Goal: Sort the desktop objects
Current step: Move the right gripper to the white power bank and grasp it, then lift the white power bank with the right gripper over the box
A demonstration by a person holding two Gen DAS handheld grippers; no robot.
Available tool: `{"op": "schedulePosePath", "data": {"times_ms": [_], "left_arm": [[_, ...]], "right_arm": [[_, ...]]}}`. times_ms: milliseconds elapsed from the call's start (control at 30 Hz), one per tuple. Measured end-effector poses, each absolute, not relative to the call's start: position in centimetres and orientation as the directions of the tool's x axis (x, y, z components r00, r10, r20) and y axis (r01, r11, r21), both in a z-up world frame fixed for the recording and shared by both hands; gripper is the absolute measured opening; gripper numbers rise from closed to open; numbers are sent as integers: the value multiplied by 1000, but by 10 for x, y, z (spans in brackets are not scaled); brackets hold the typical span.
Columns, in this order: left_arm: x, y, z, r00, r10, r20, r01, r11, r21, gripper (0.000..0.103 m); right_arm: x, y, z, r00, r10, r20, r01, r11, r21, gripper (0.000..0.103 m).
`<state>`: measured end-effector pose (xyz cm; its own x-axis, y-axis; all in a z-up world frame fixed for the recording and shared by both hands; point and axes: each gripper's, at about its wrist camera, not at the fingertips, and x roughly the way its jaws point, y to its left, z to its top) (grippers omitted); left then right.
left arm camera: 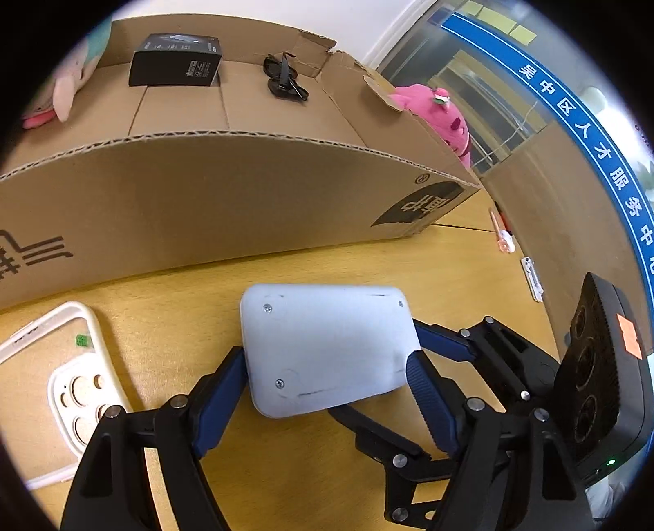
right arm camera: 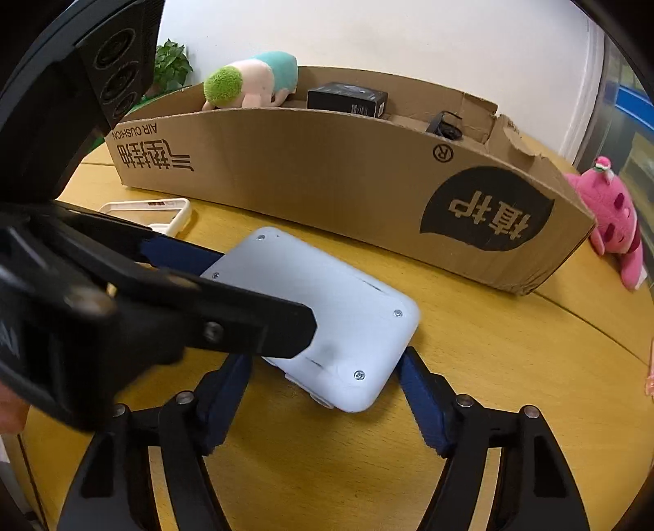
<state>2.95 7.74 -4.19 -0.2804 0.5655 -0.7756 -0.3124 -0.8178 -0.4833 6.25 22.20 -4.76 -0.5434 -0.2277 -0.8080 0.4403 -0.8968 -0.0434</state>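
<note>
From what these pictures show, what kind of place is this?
Probably an office or meeting room: a wooden table, a glass partition with a blue band of Chinese text, and sticky notes on the glass.

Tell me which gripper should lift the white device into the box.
Left, probably. The left gripper has both pads against the white device. The right gripper straddles one corner, seemingly looser, farther from the box.
</note>
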Motion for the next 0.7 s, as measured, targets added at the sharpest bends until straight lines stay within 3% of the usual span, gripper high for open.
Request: {"op": "schedulePosePath", "data": {"times_ms": [67,133,200,400,700], "left_arm": [[32,76,-43,-289,559,-777,-300,-824,-481,69],[34,74,-44,-285,580,-763,-293,-811,-507,58],[38,75,-43,-275,621,-734,-294,-781,-551,51],[55,88,-26,-323,586,-743,-352,-803,-480,43],[61,76,8,-346,671,-656,-402,-738,-543,38]], "right_arm": [[63,224,-48,-542,-235,-807,440,-898,-35,73],[67,227,-46,-564,-211,-798,416,-908,-54,55],[70,229,-45,-571,-198,-797,394,-917,-54,52],[83,221,-41,-617,-155,-772,376,-919,-116,50],[95,215,-6,-723,-174,-669,364,-919,-154,49]]}}
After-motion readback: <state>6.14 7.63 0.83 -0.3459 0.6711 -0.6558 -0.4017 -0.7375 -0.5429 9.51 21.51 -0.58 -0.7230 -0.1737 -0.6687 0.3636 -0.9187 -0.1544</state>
